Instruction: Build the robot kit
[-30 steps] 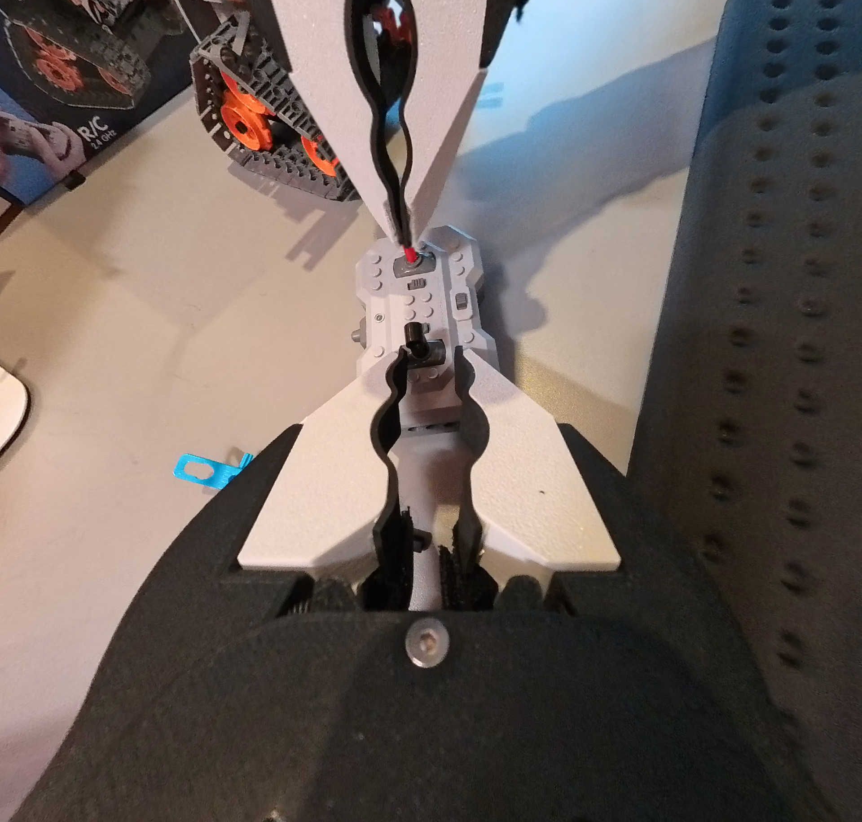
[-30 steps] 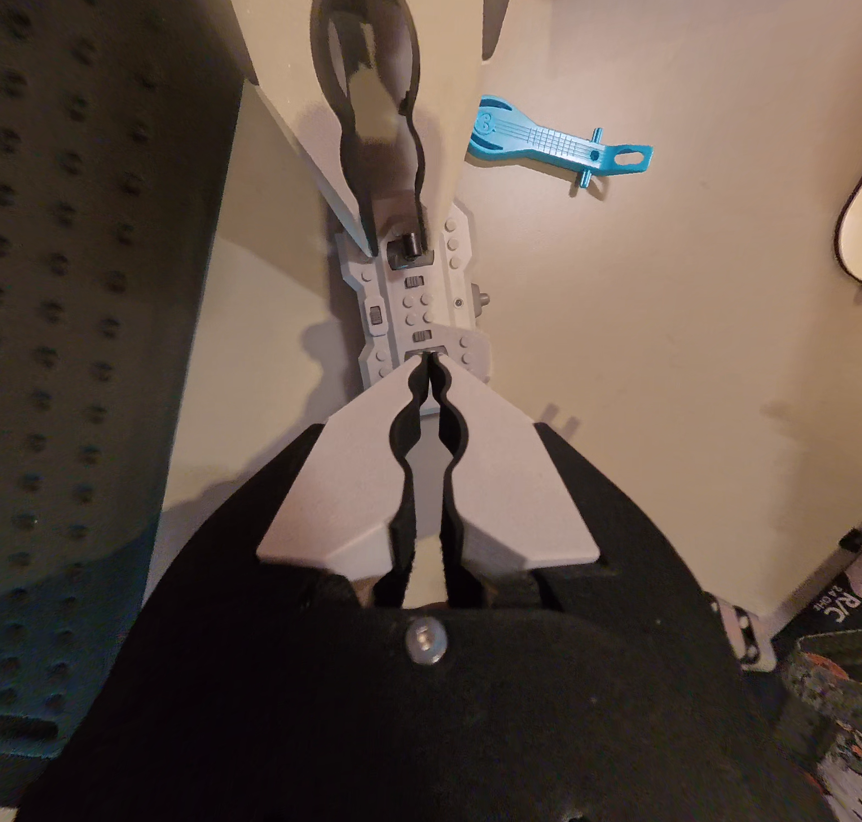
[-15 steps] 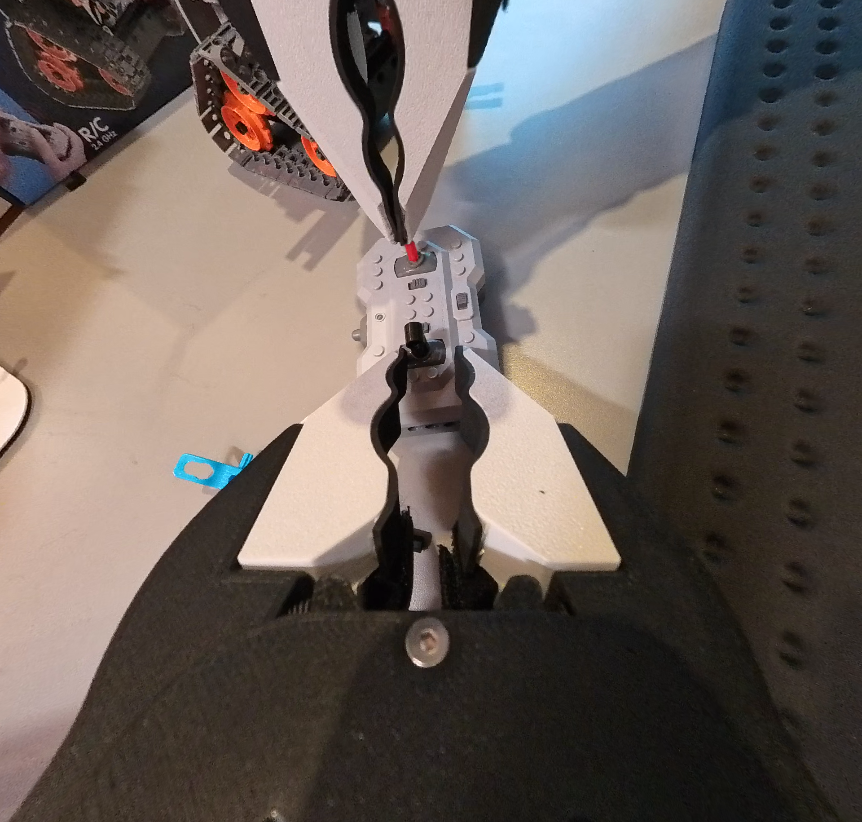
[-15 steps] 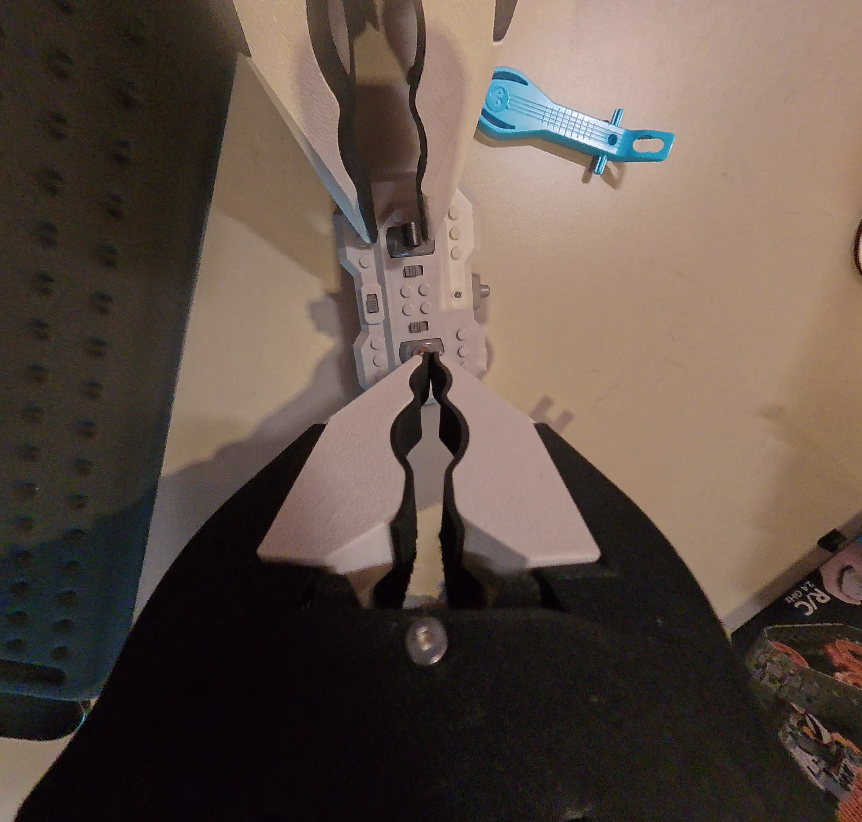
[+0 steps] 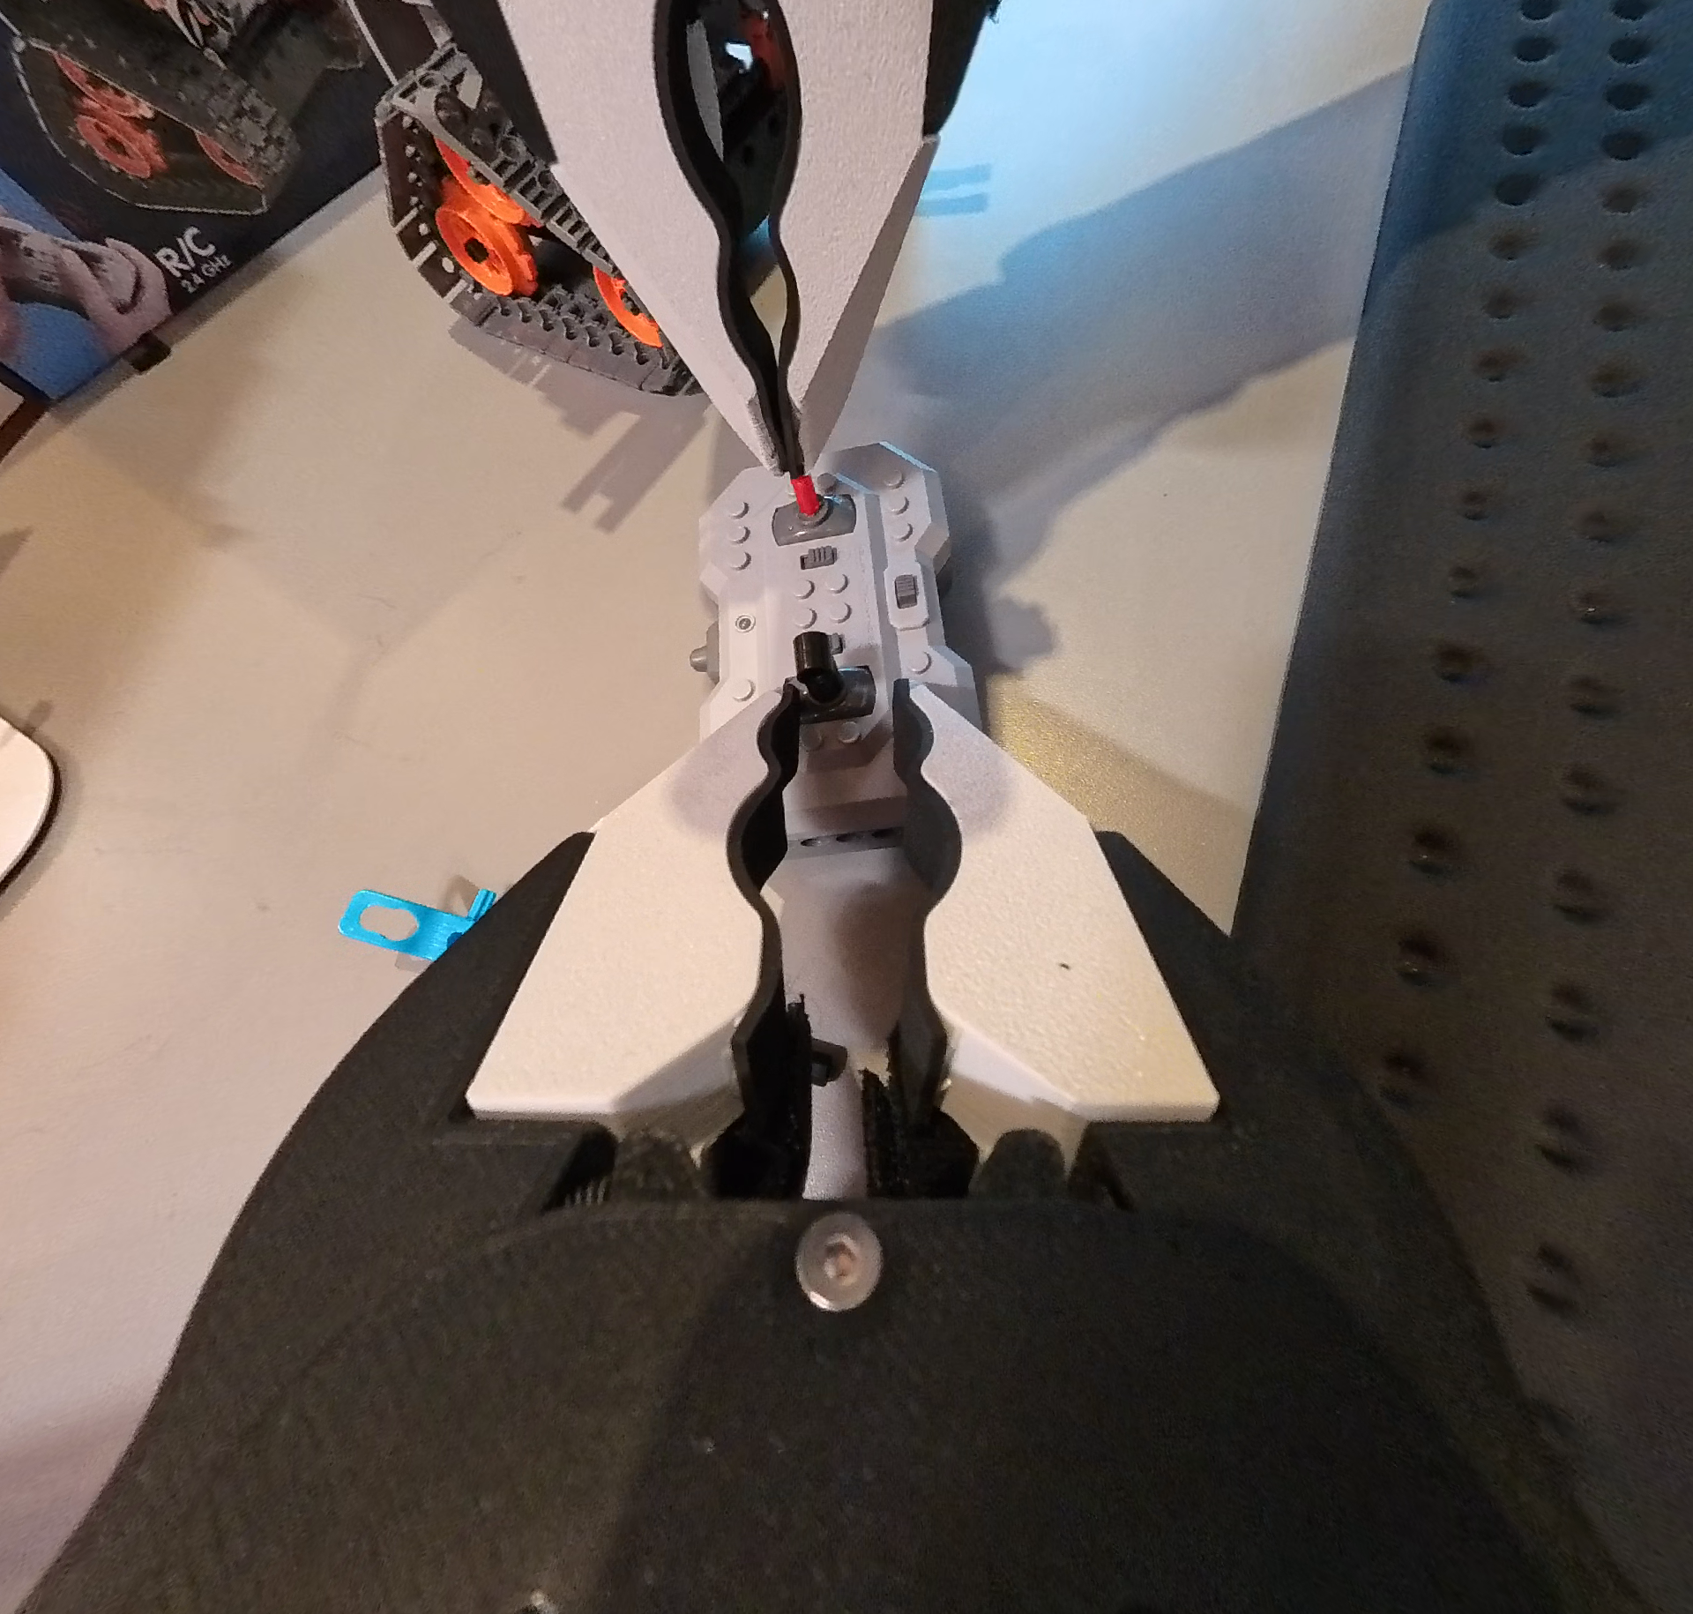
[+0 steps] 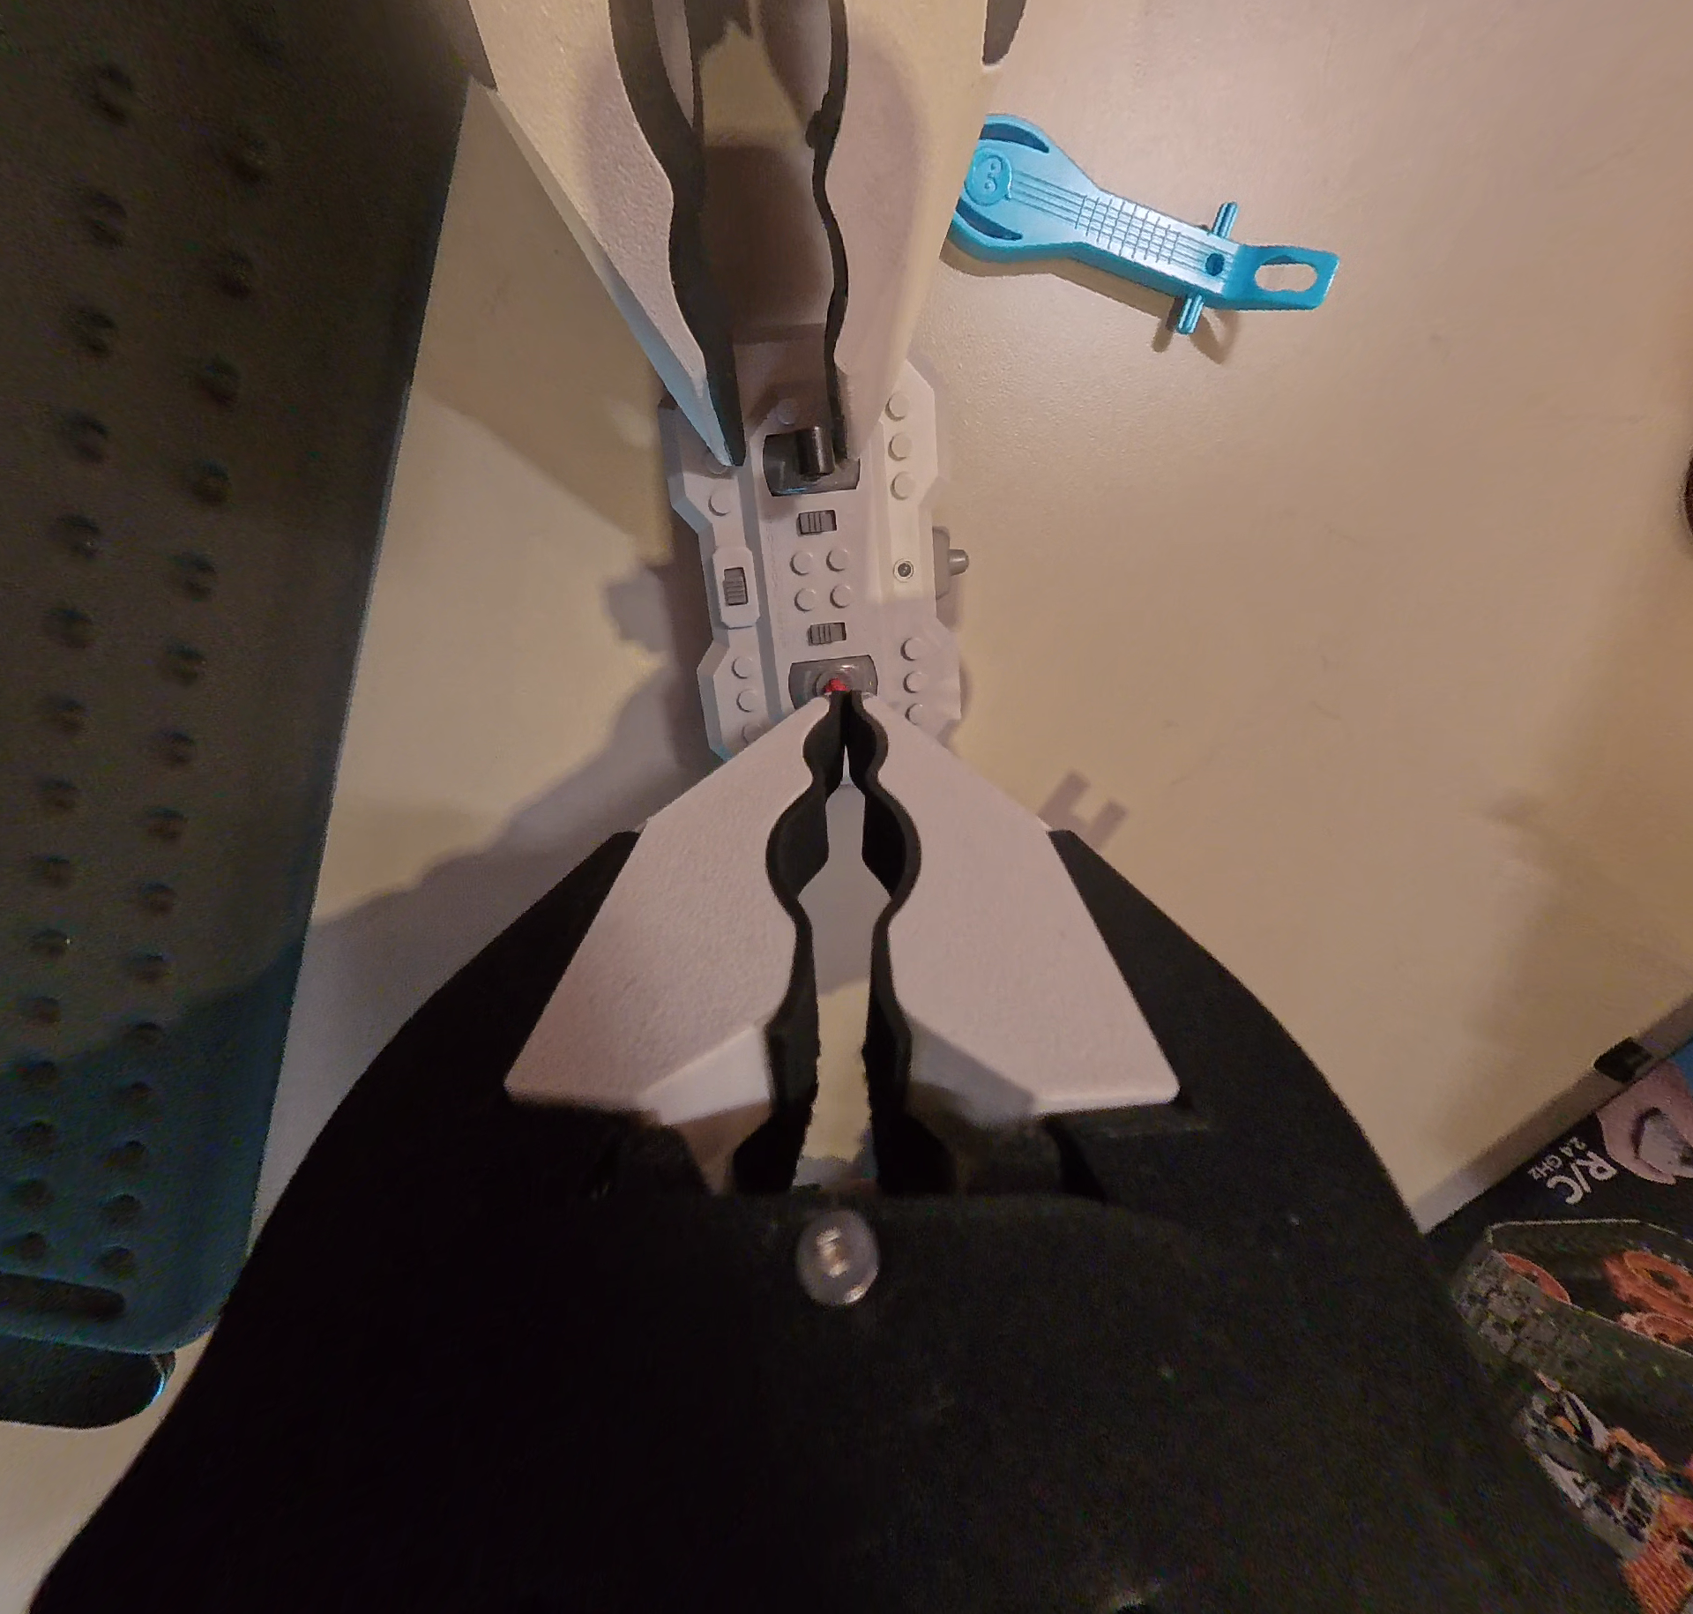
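Observation:
A grey studded controller block [image 5: 824,580] lies on the beige table [image 5: 321,654]. My left gripper [image 5: 838,709] is open, its fingertips astride the block's near end, where a small black connector [image 5: 822,672] stands between them. My right gripper [image 6: 838,699] is shut on a thin red pin [image 6: 834,684] that stands in the block's socket [image 6: 857,679] at the other end. In the left wrist view the right gripper [image 5: 790,466] comes down from the top onto the red pin [image 5: 805,496]. In the right wrist view the left gripper [image 6: 779,447] straddles the black connector [image 6: 806,452] on the block [image 6: 815,580].
A dark perforated panel [image 5: 1512,654] runs along one side of the block, also seen in the right wrist view [image 6: 137,562]. A tracked model with orange wheels [image 5: 513,232] and a printed box [image 5: 137,150] stand beyond. A blue guitar-shaped tool [image 6: 1127,232] lies on the table. About 5 centimetres separates my left fingertips from my right.
My right gripper has drawn back and up a little with the red pin, so the socket and more of the pin show. The left gripper and the block have not moved.

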{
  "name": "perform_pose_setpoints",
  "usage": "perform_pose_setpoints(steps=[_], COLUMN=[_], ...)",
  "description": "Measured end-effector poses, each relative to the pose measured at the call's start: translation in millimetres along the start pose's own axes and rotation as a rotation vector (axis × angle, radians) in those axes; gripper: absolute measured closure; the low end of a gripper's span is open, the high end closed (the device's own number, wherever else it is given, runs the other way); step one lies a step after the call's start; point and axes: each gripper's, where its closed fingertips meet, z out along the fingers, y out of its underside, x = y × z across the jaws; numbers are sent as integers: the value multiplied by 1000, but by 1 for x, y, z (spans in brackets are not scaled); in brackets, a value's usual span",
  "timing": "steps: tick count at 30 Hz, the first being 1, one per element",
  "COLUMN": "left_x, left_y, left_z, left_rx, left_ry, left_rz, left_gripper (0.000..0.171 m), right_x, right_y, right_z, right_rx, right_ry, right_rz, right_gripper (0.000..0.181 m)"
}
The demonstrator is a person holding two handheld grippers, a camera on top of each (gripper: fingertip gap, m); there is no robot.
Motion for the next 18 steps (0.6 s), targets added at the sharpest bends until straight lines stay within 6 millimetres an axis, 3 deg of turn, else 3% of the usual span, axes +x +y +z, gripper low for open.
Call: perform_pose_setpoints(steps=[18], left_x=[0], left_y=[0], left_z=[0], left_rx=[-2], left_ry=[-1], left_rz=[2], left_gripper=[153], right_x=[-2], right_y=[0], right_z=[1], right_rx=[-79], right_ry=[-12], right_rz=[-39], right_gripper=[181])
